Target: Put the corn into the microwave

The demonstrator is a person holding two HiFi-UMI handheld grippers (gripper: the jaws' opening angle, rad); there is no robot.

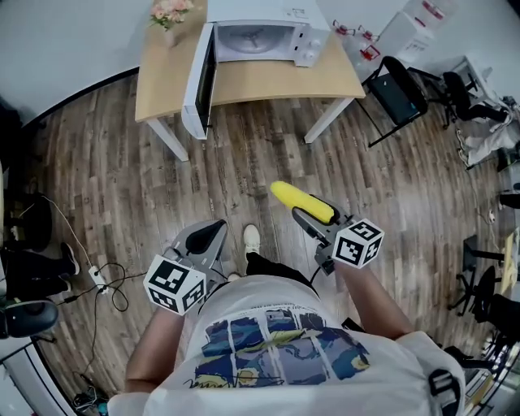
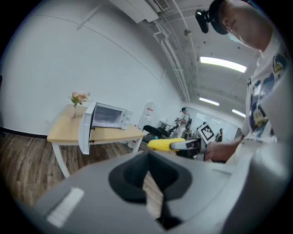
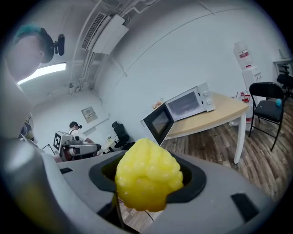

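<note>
A yellow corn cob [image 1: 302, 201] sticks forward out of my right gripper [image 1: 307, 216], which is shut on it above the wooden floor. In the right gripper view the corn's [image 3: 147, 176] tip fills the middle between the jaws. The white microwave [image 1: 260, 36] stands on a light wooden table [image 1: 276, 81] ahead, well away from both grippers. Its door [image 1: 199, 81] is swung open to the left and the cavity looks empty. My left gripper [image 1: 211, 234] hangs lower left, jaws together with nothing held. The left gripper view shows the microwave [image 2: 107, 116] and the corn [image 2: 161, 144] to the right.
A small vase of pink flowers [image 1: 169, 12] stands on the table's left rear corner. A black chair [image 1: 398, 89] and a white water dispenser [image 1: 414, 24] are right of the table. Cables and a power strip [image 1: 97, 280] lie on the floor at left. The person's shoe [image 1: 252, 238] shows below.
</note>
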